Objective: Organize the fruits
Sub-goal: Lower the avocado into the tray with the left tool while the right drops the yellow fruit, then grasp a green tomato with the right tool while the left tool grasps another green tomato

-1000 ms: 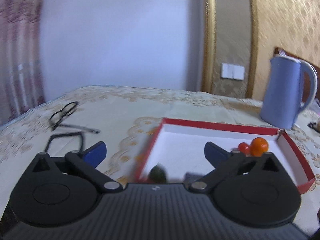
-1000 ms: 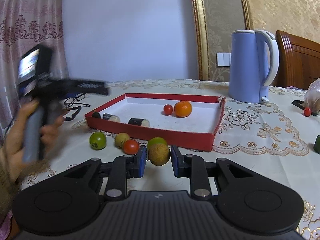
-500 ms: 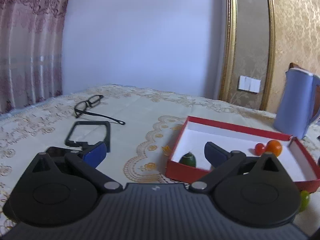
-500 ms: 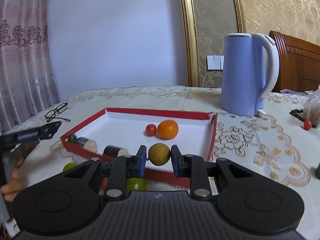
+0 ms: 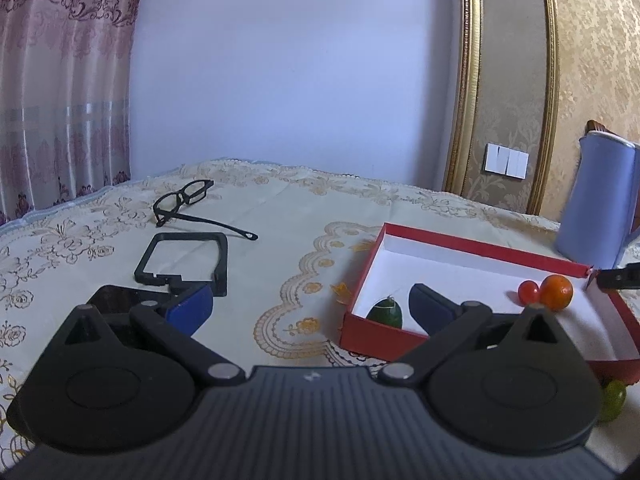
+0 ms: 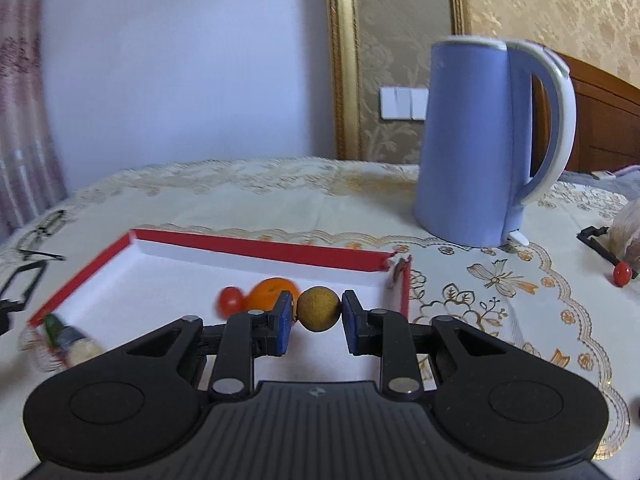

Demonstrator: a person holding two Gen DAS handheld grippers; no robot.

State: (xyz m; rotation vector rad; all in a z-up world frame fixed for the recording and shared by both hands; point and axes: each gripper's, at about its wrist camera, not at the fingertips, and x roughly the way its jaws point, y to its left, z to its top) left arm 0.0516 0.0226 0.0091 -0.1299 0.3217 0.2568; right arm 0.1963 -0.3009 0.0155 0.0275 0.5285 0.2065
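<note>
My right gripper [image 6: 316, 314] is shut on a round brown fruit [image 6: 319, 309] and holds it above the white floor of the red-walled tray [image 6: 256, 249]. An orange [image 6: 269, 293] and a red cherry tomato [image 6: 229, 300] lie in the tray just behind it. My left gripper [image 5: 310, 307] is open and empty, left of the tray [image 5: 476, 246]. A dark green fruit [image 5: 385, 312] lies in the tray's near left corner. The orange [image 5: 556, 291] and tomato [image 5: 527, 291] show at the right. A green fruit [image 5: 612, 400] lies outside the tray.
A blue kettle [image 6: 486, 140] stands behind the tray's right end. Glasses [image 5: 188, 200], a black frame [image 5: 184, 260] and a dark phone [image 5: 120, 300] lie on the tablecloth at the left. A loose red tomato [image 6: 623, 273] and a bag [image 6: 628, 232] lie far right.
My right gripper has carried the brown fruit forward from the table in front of the tray to above its floor. My left gripper has drawn back leftward from the tray, open.
</note>
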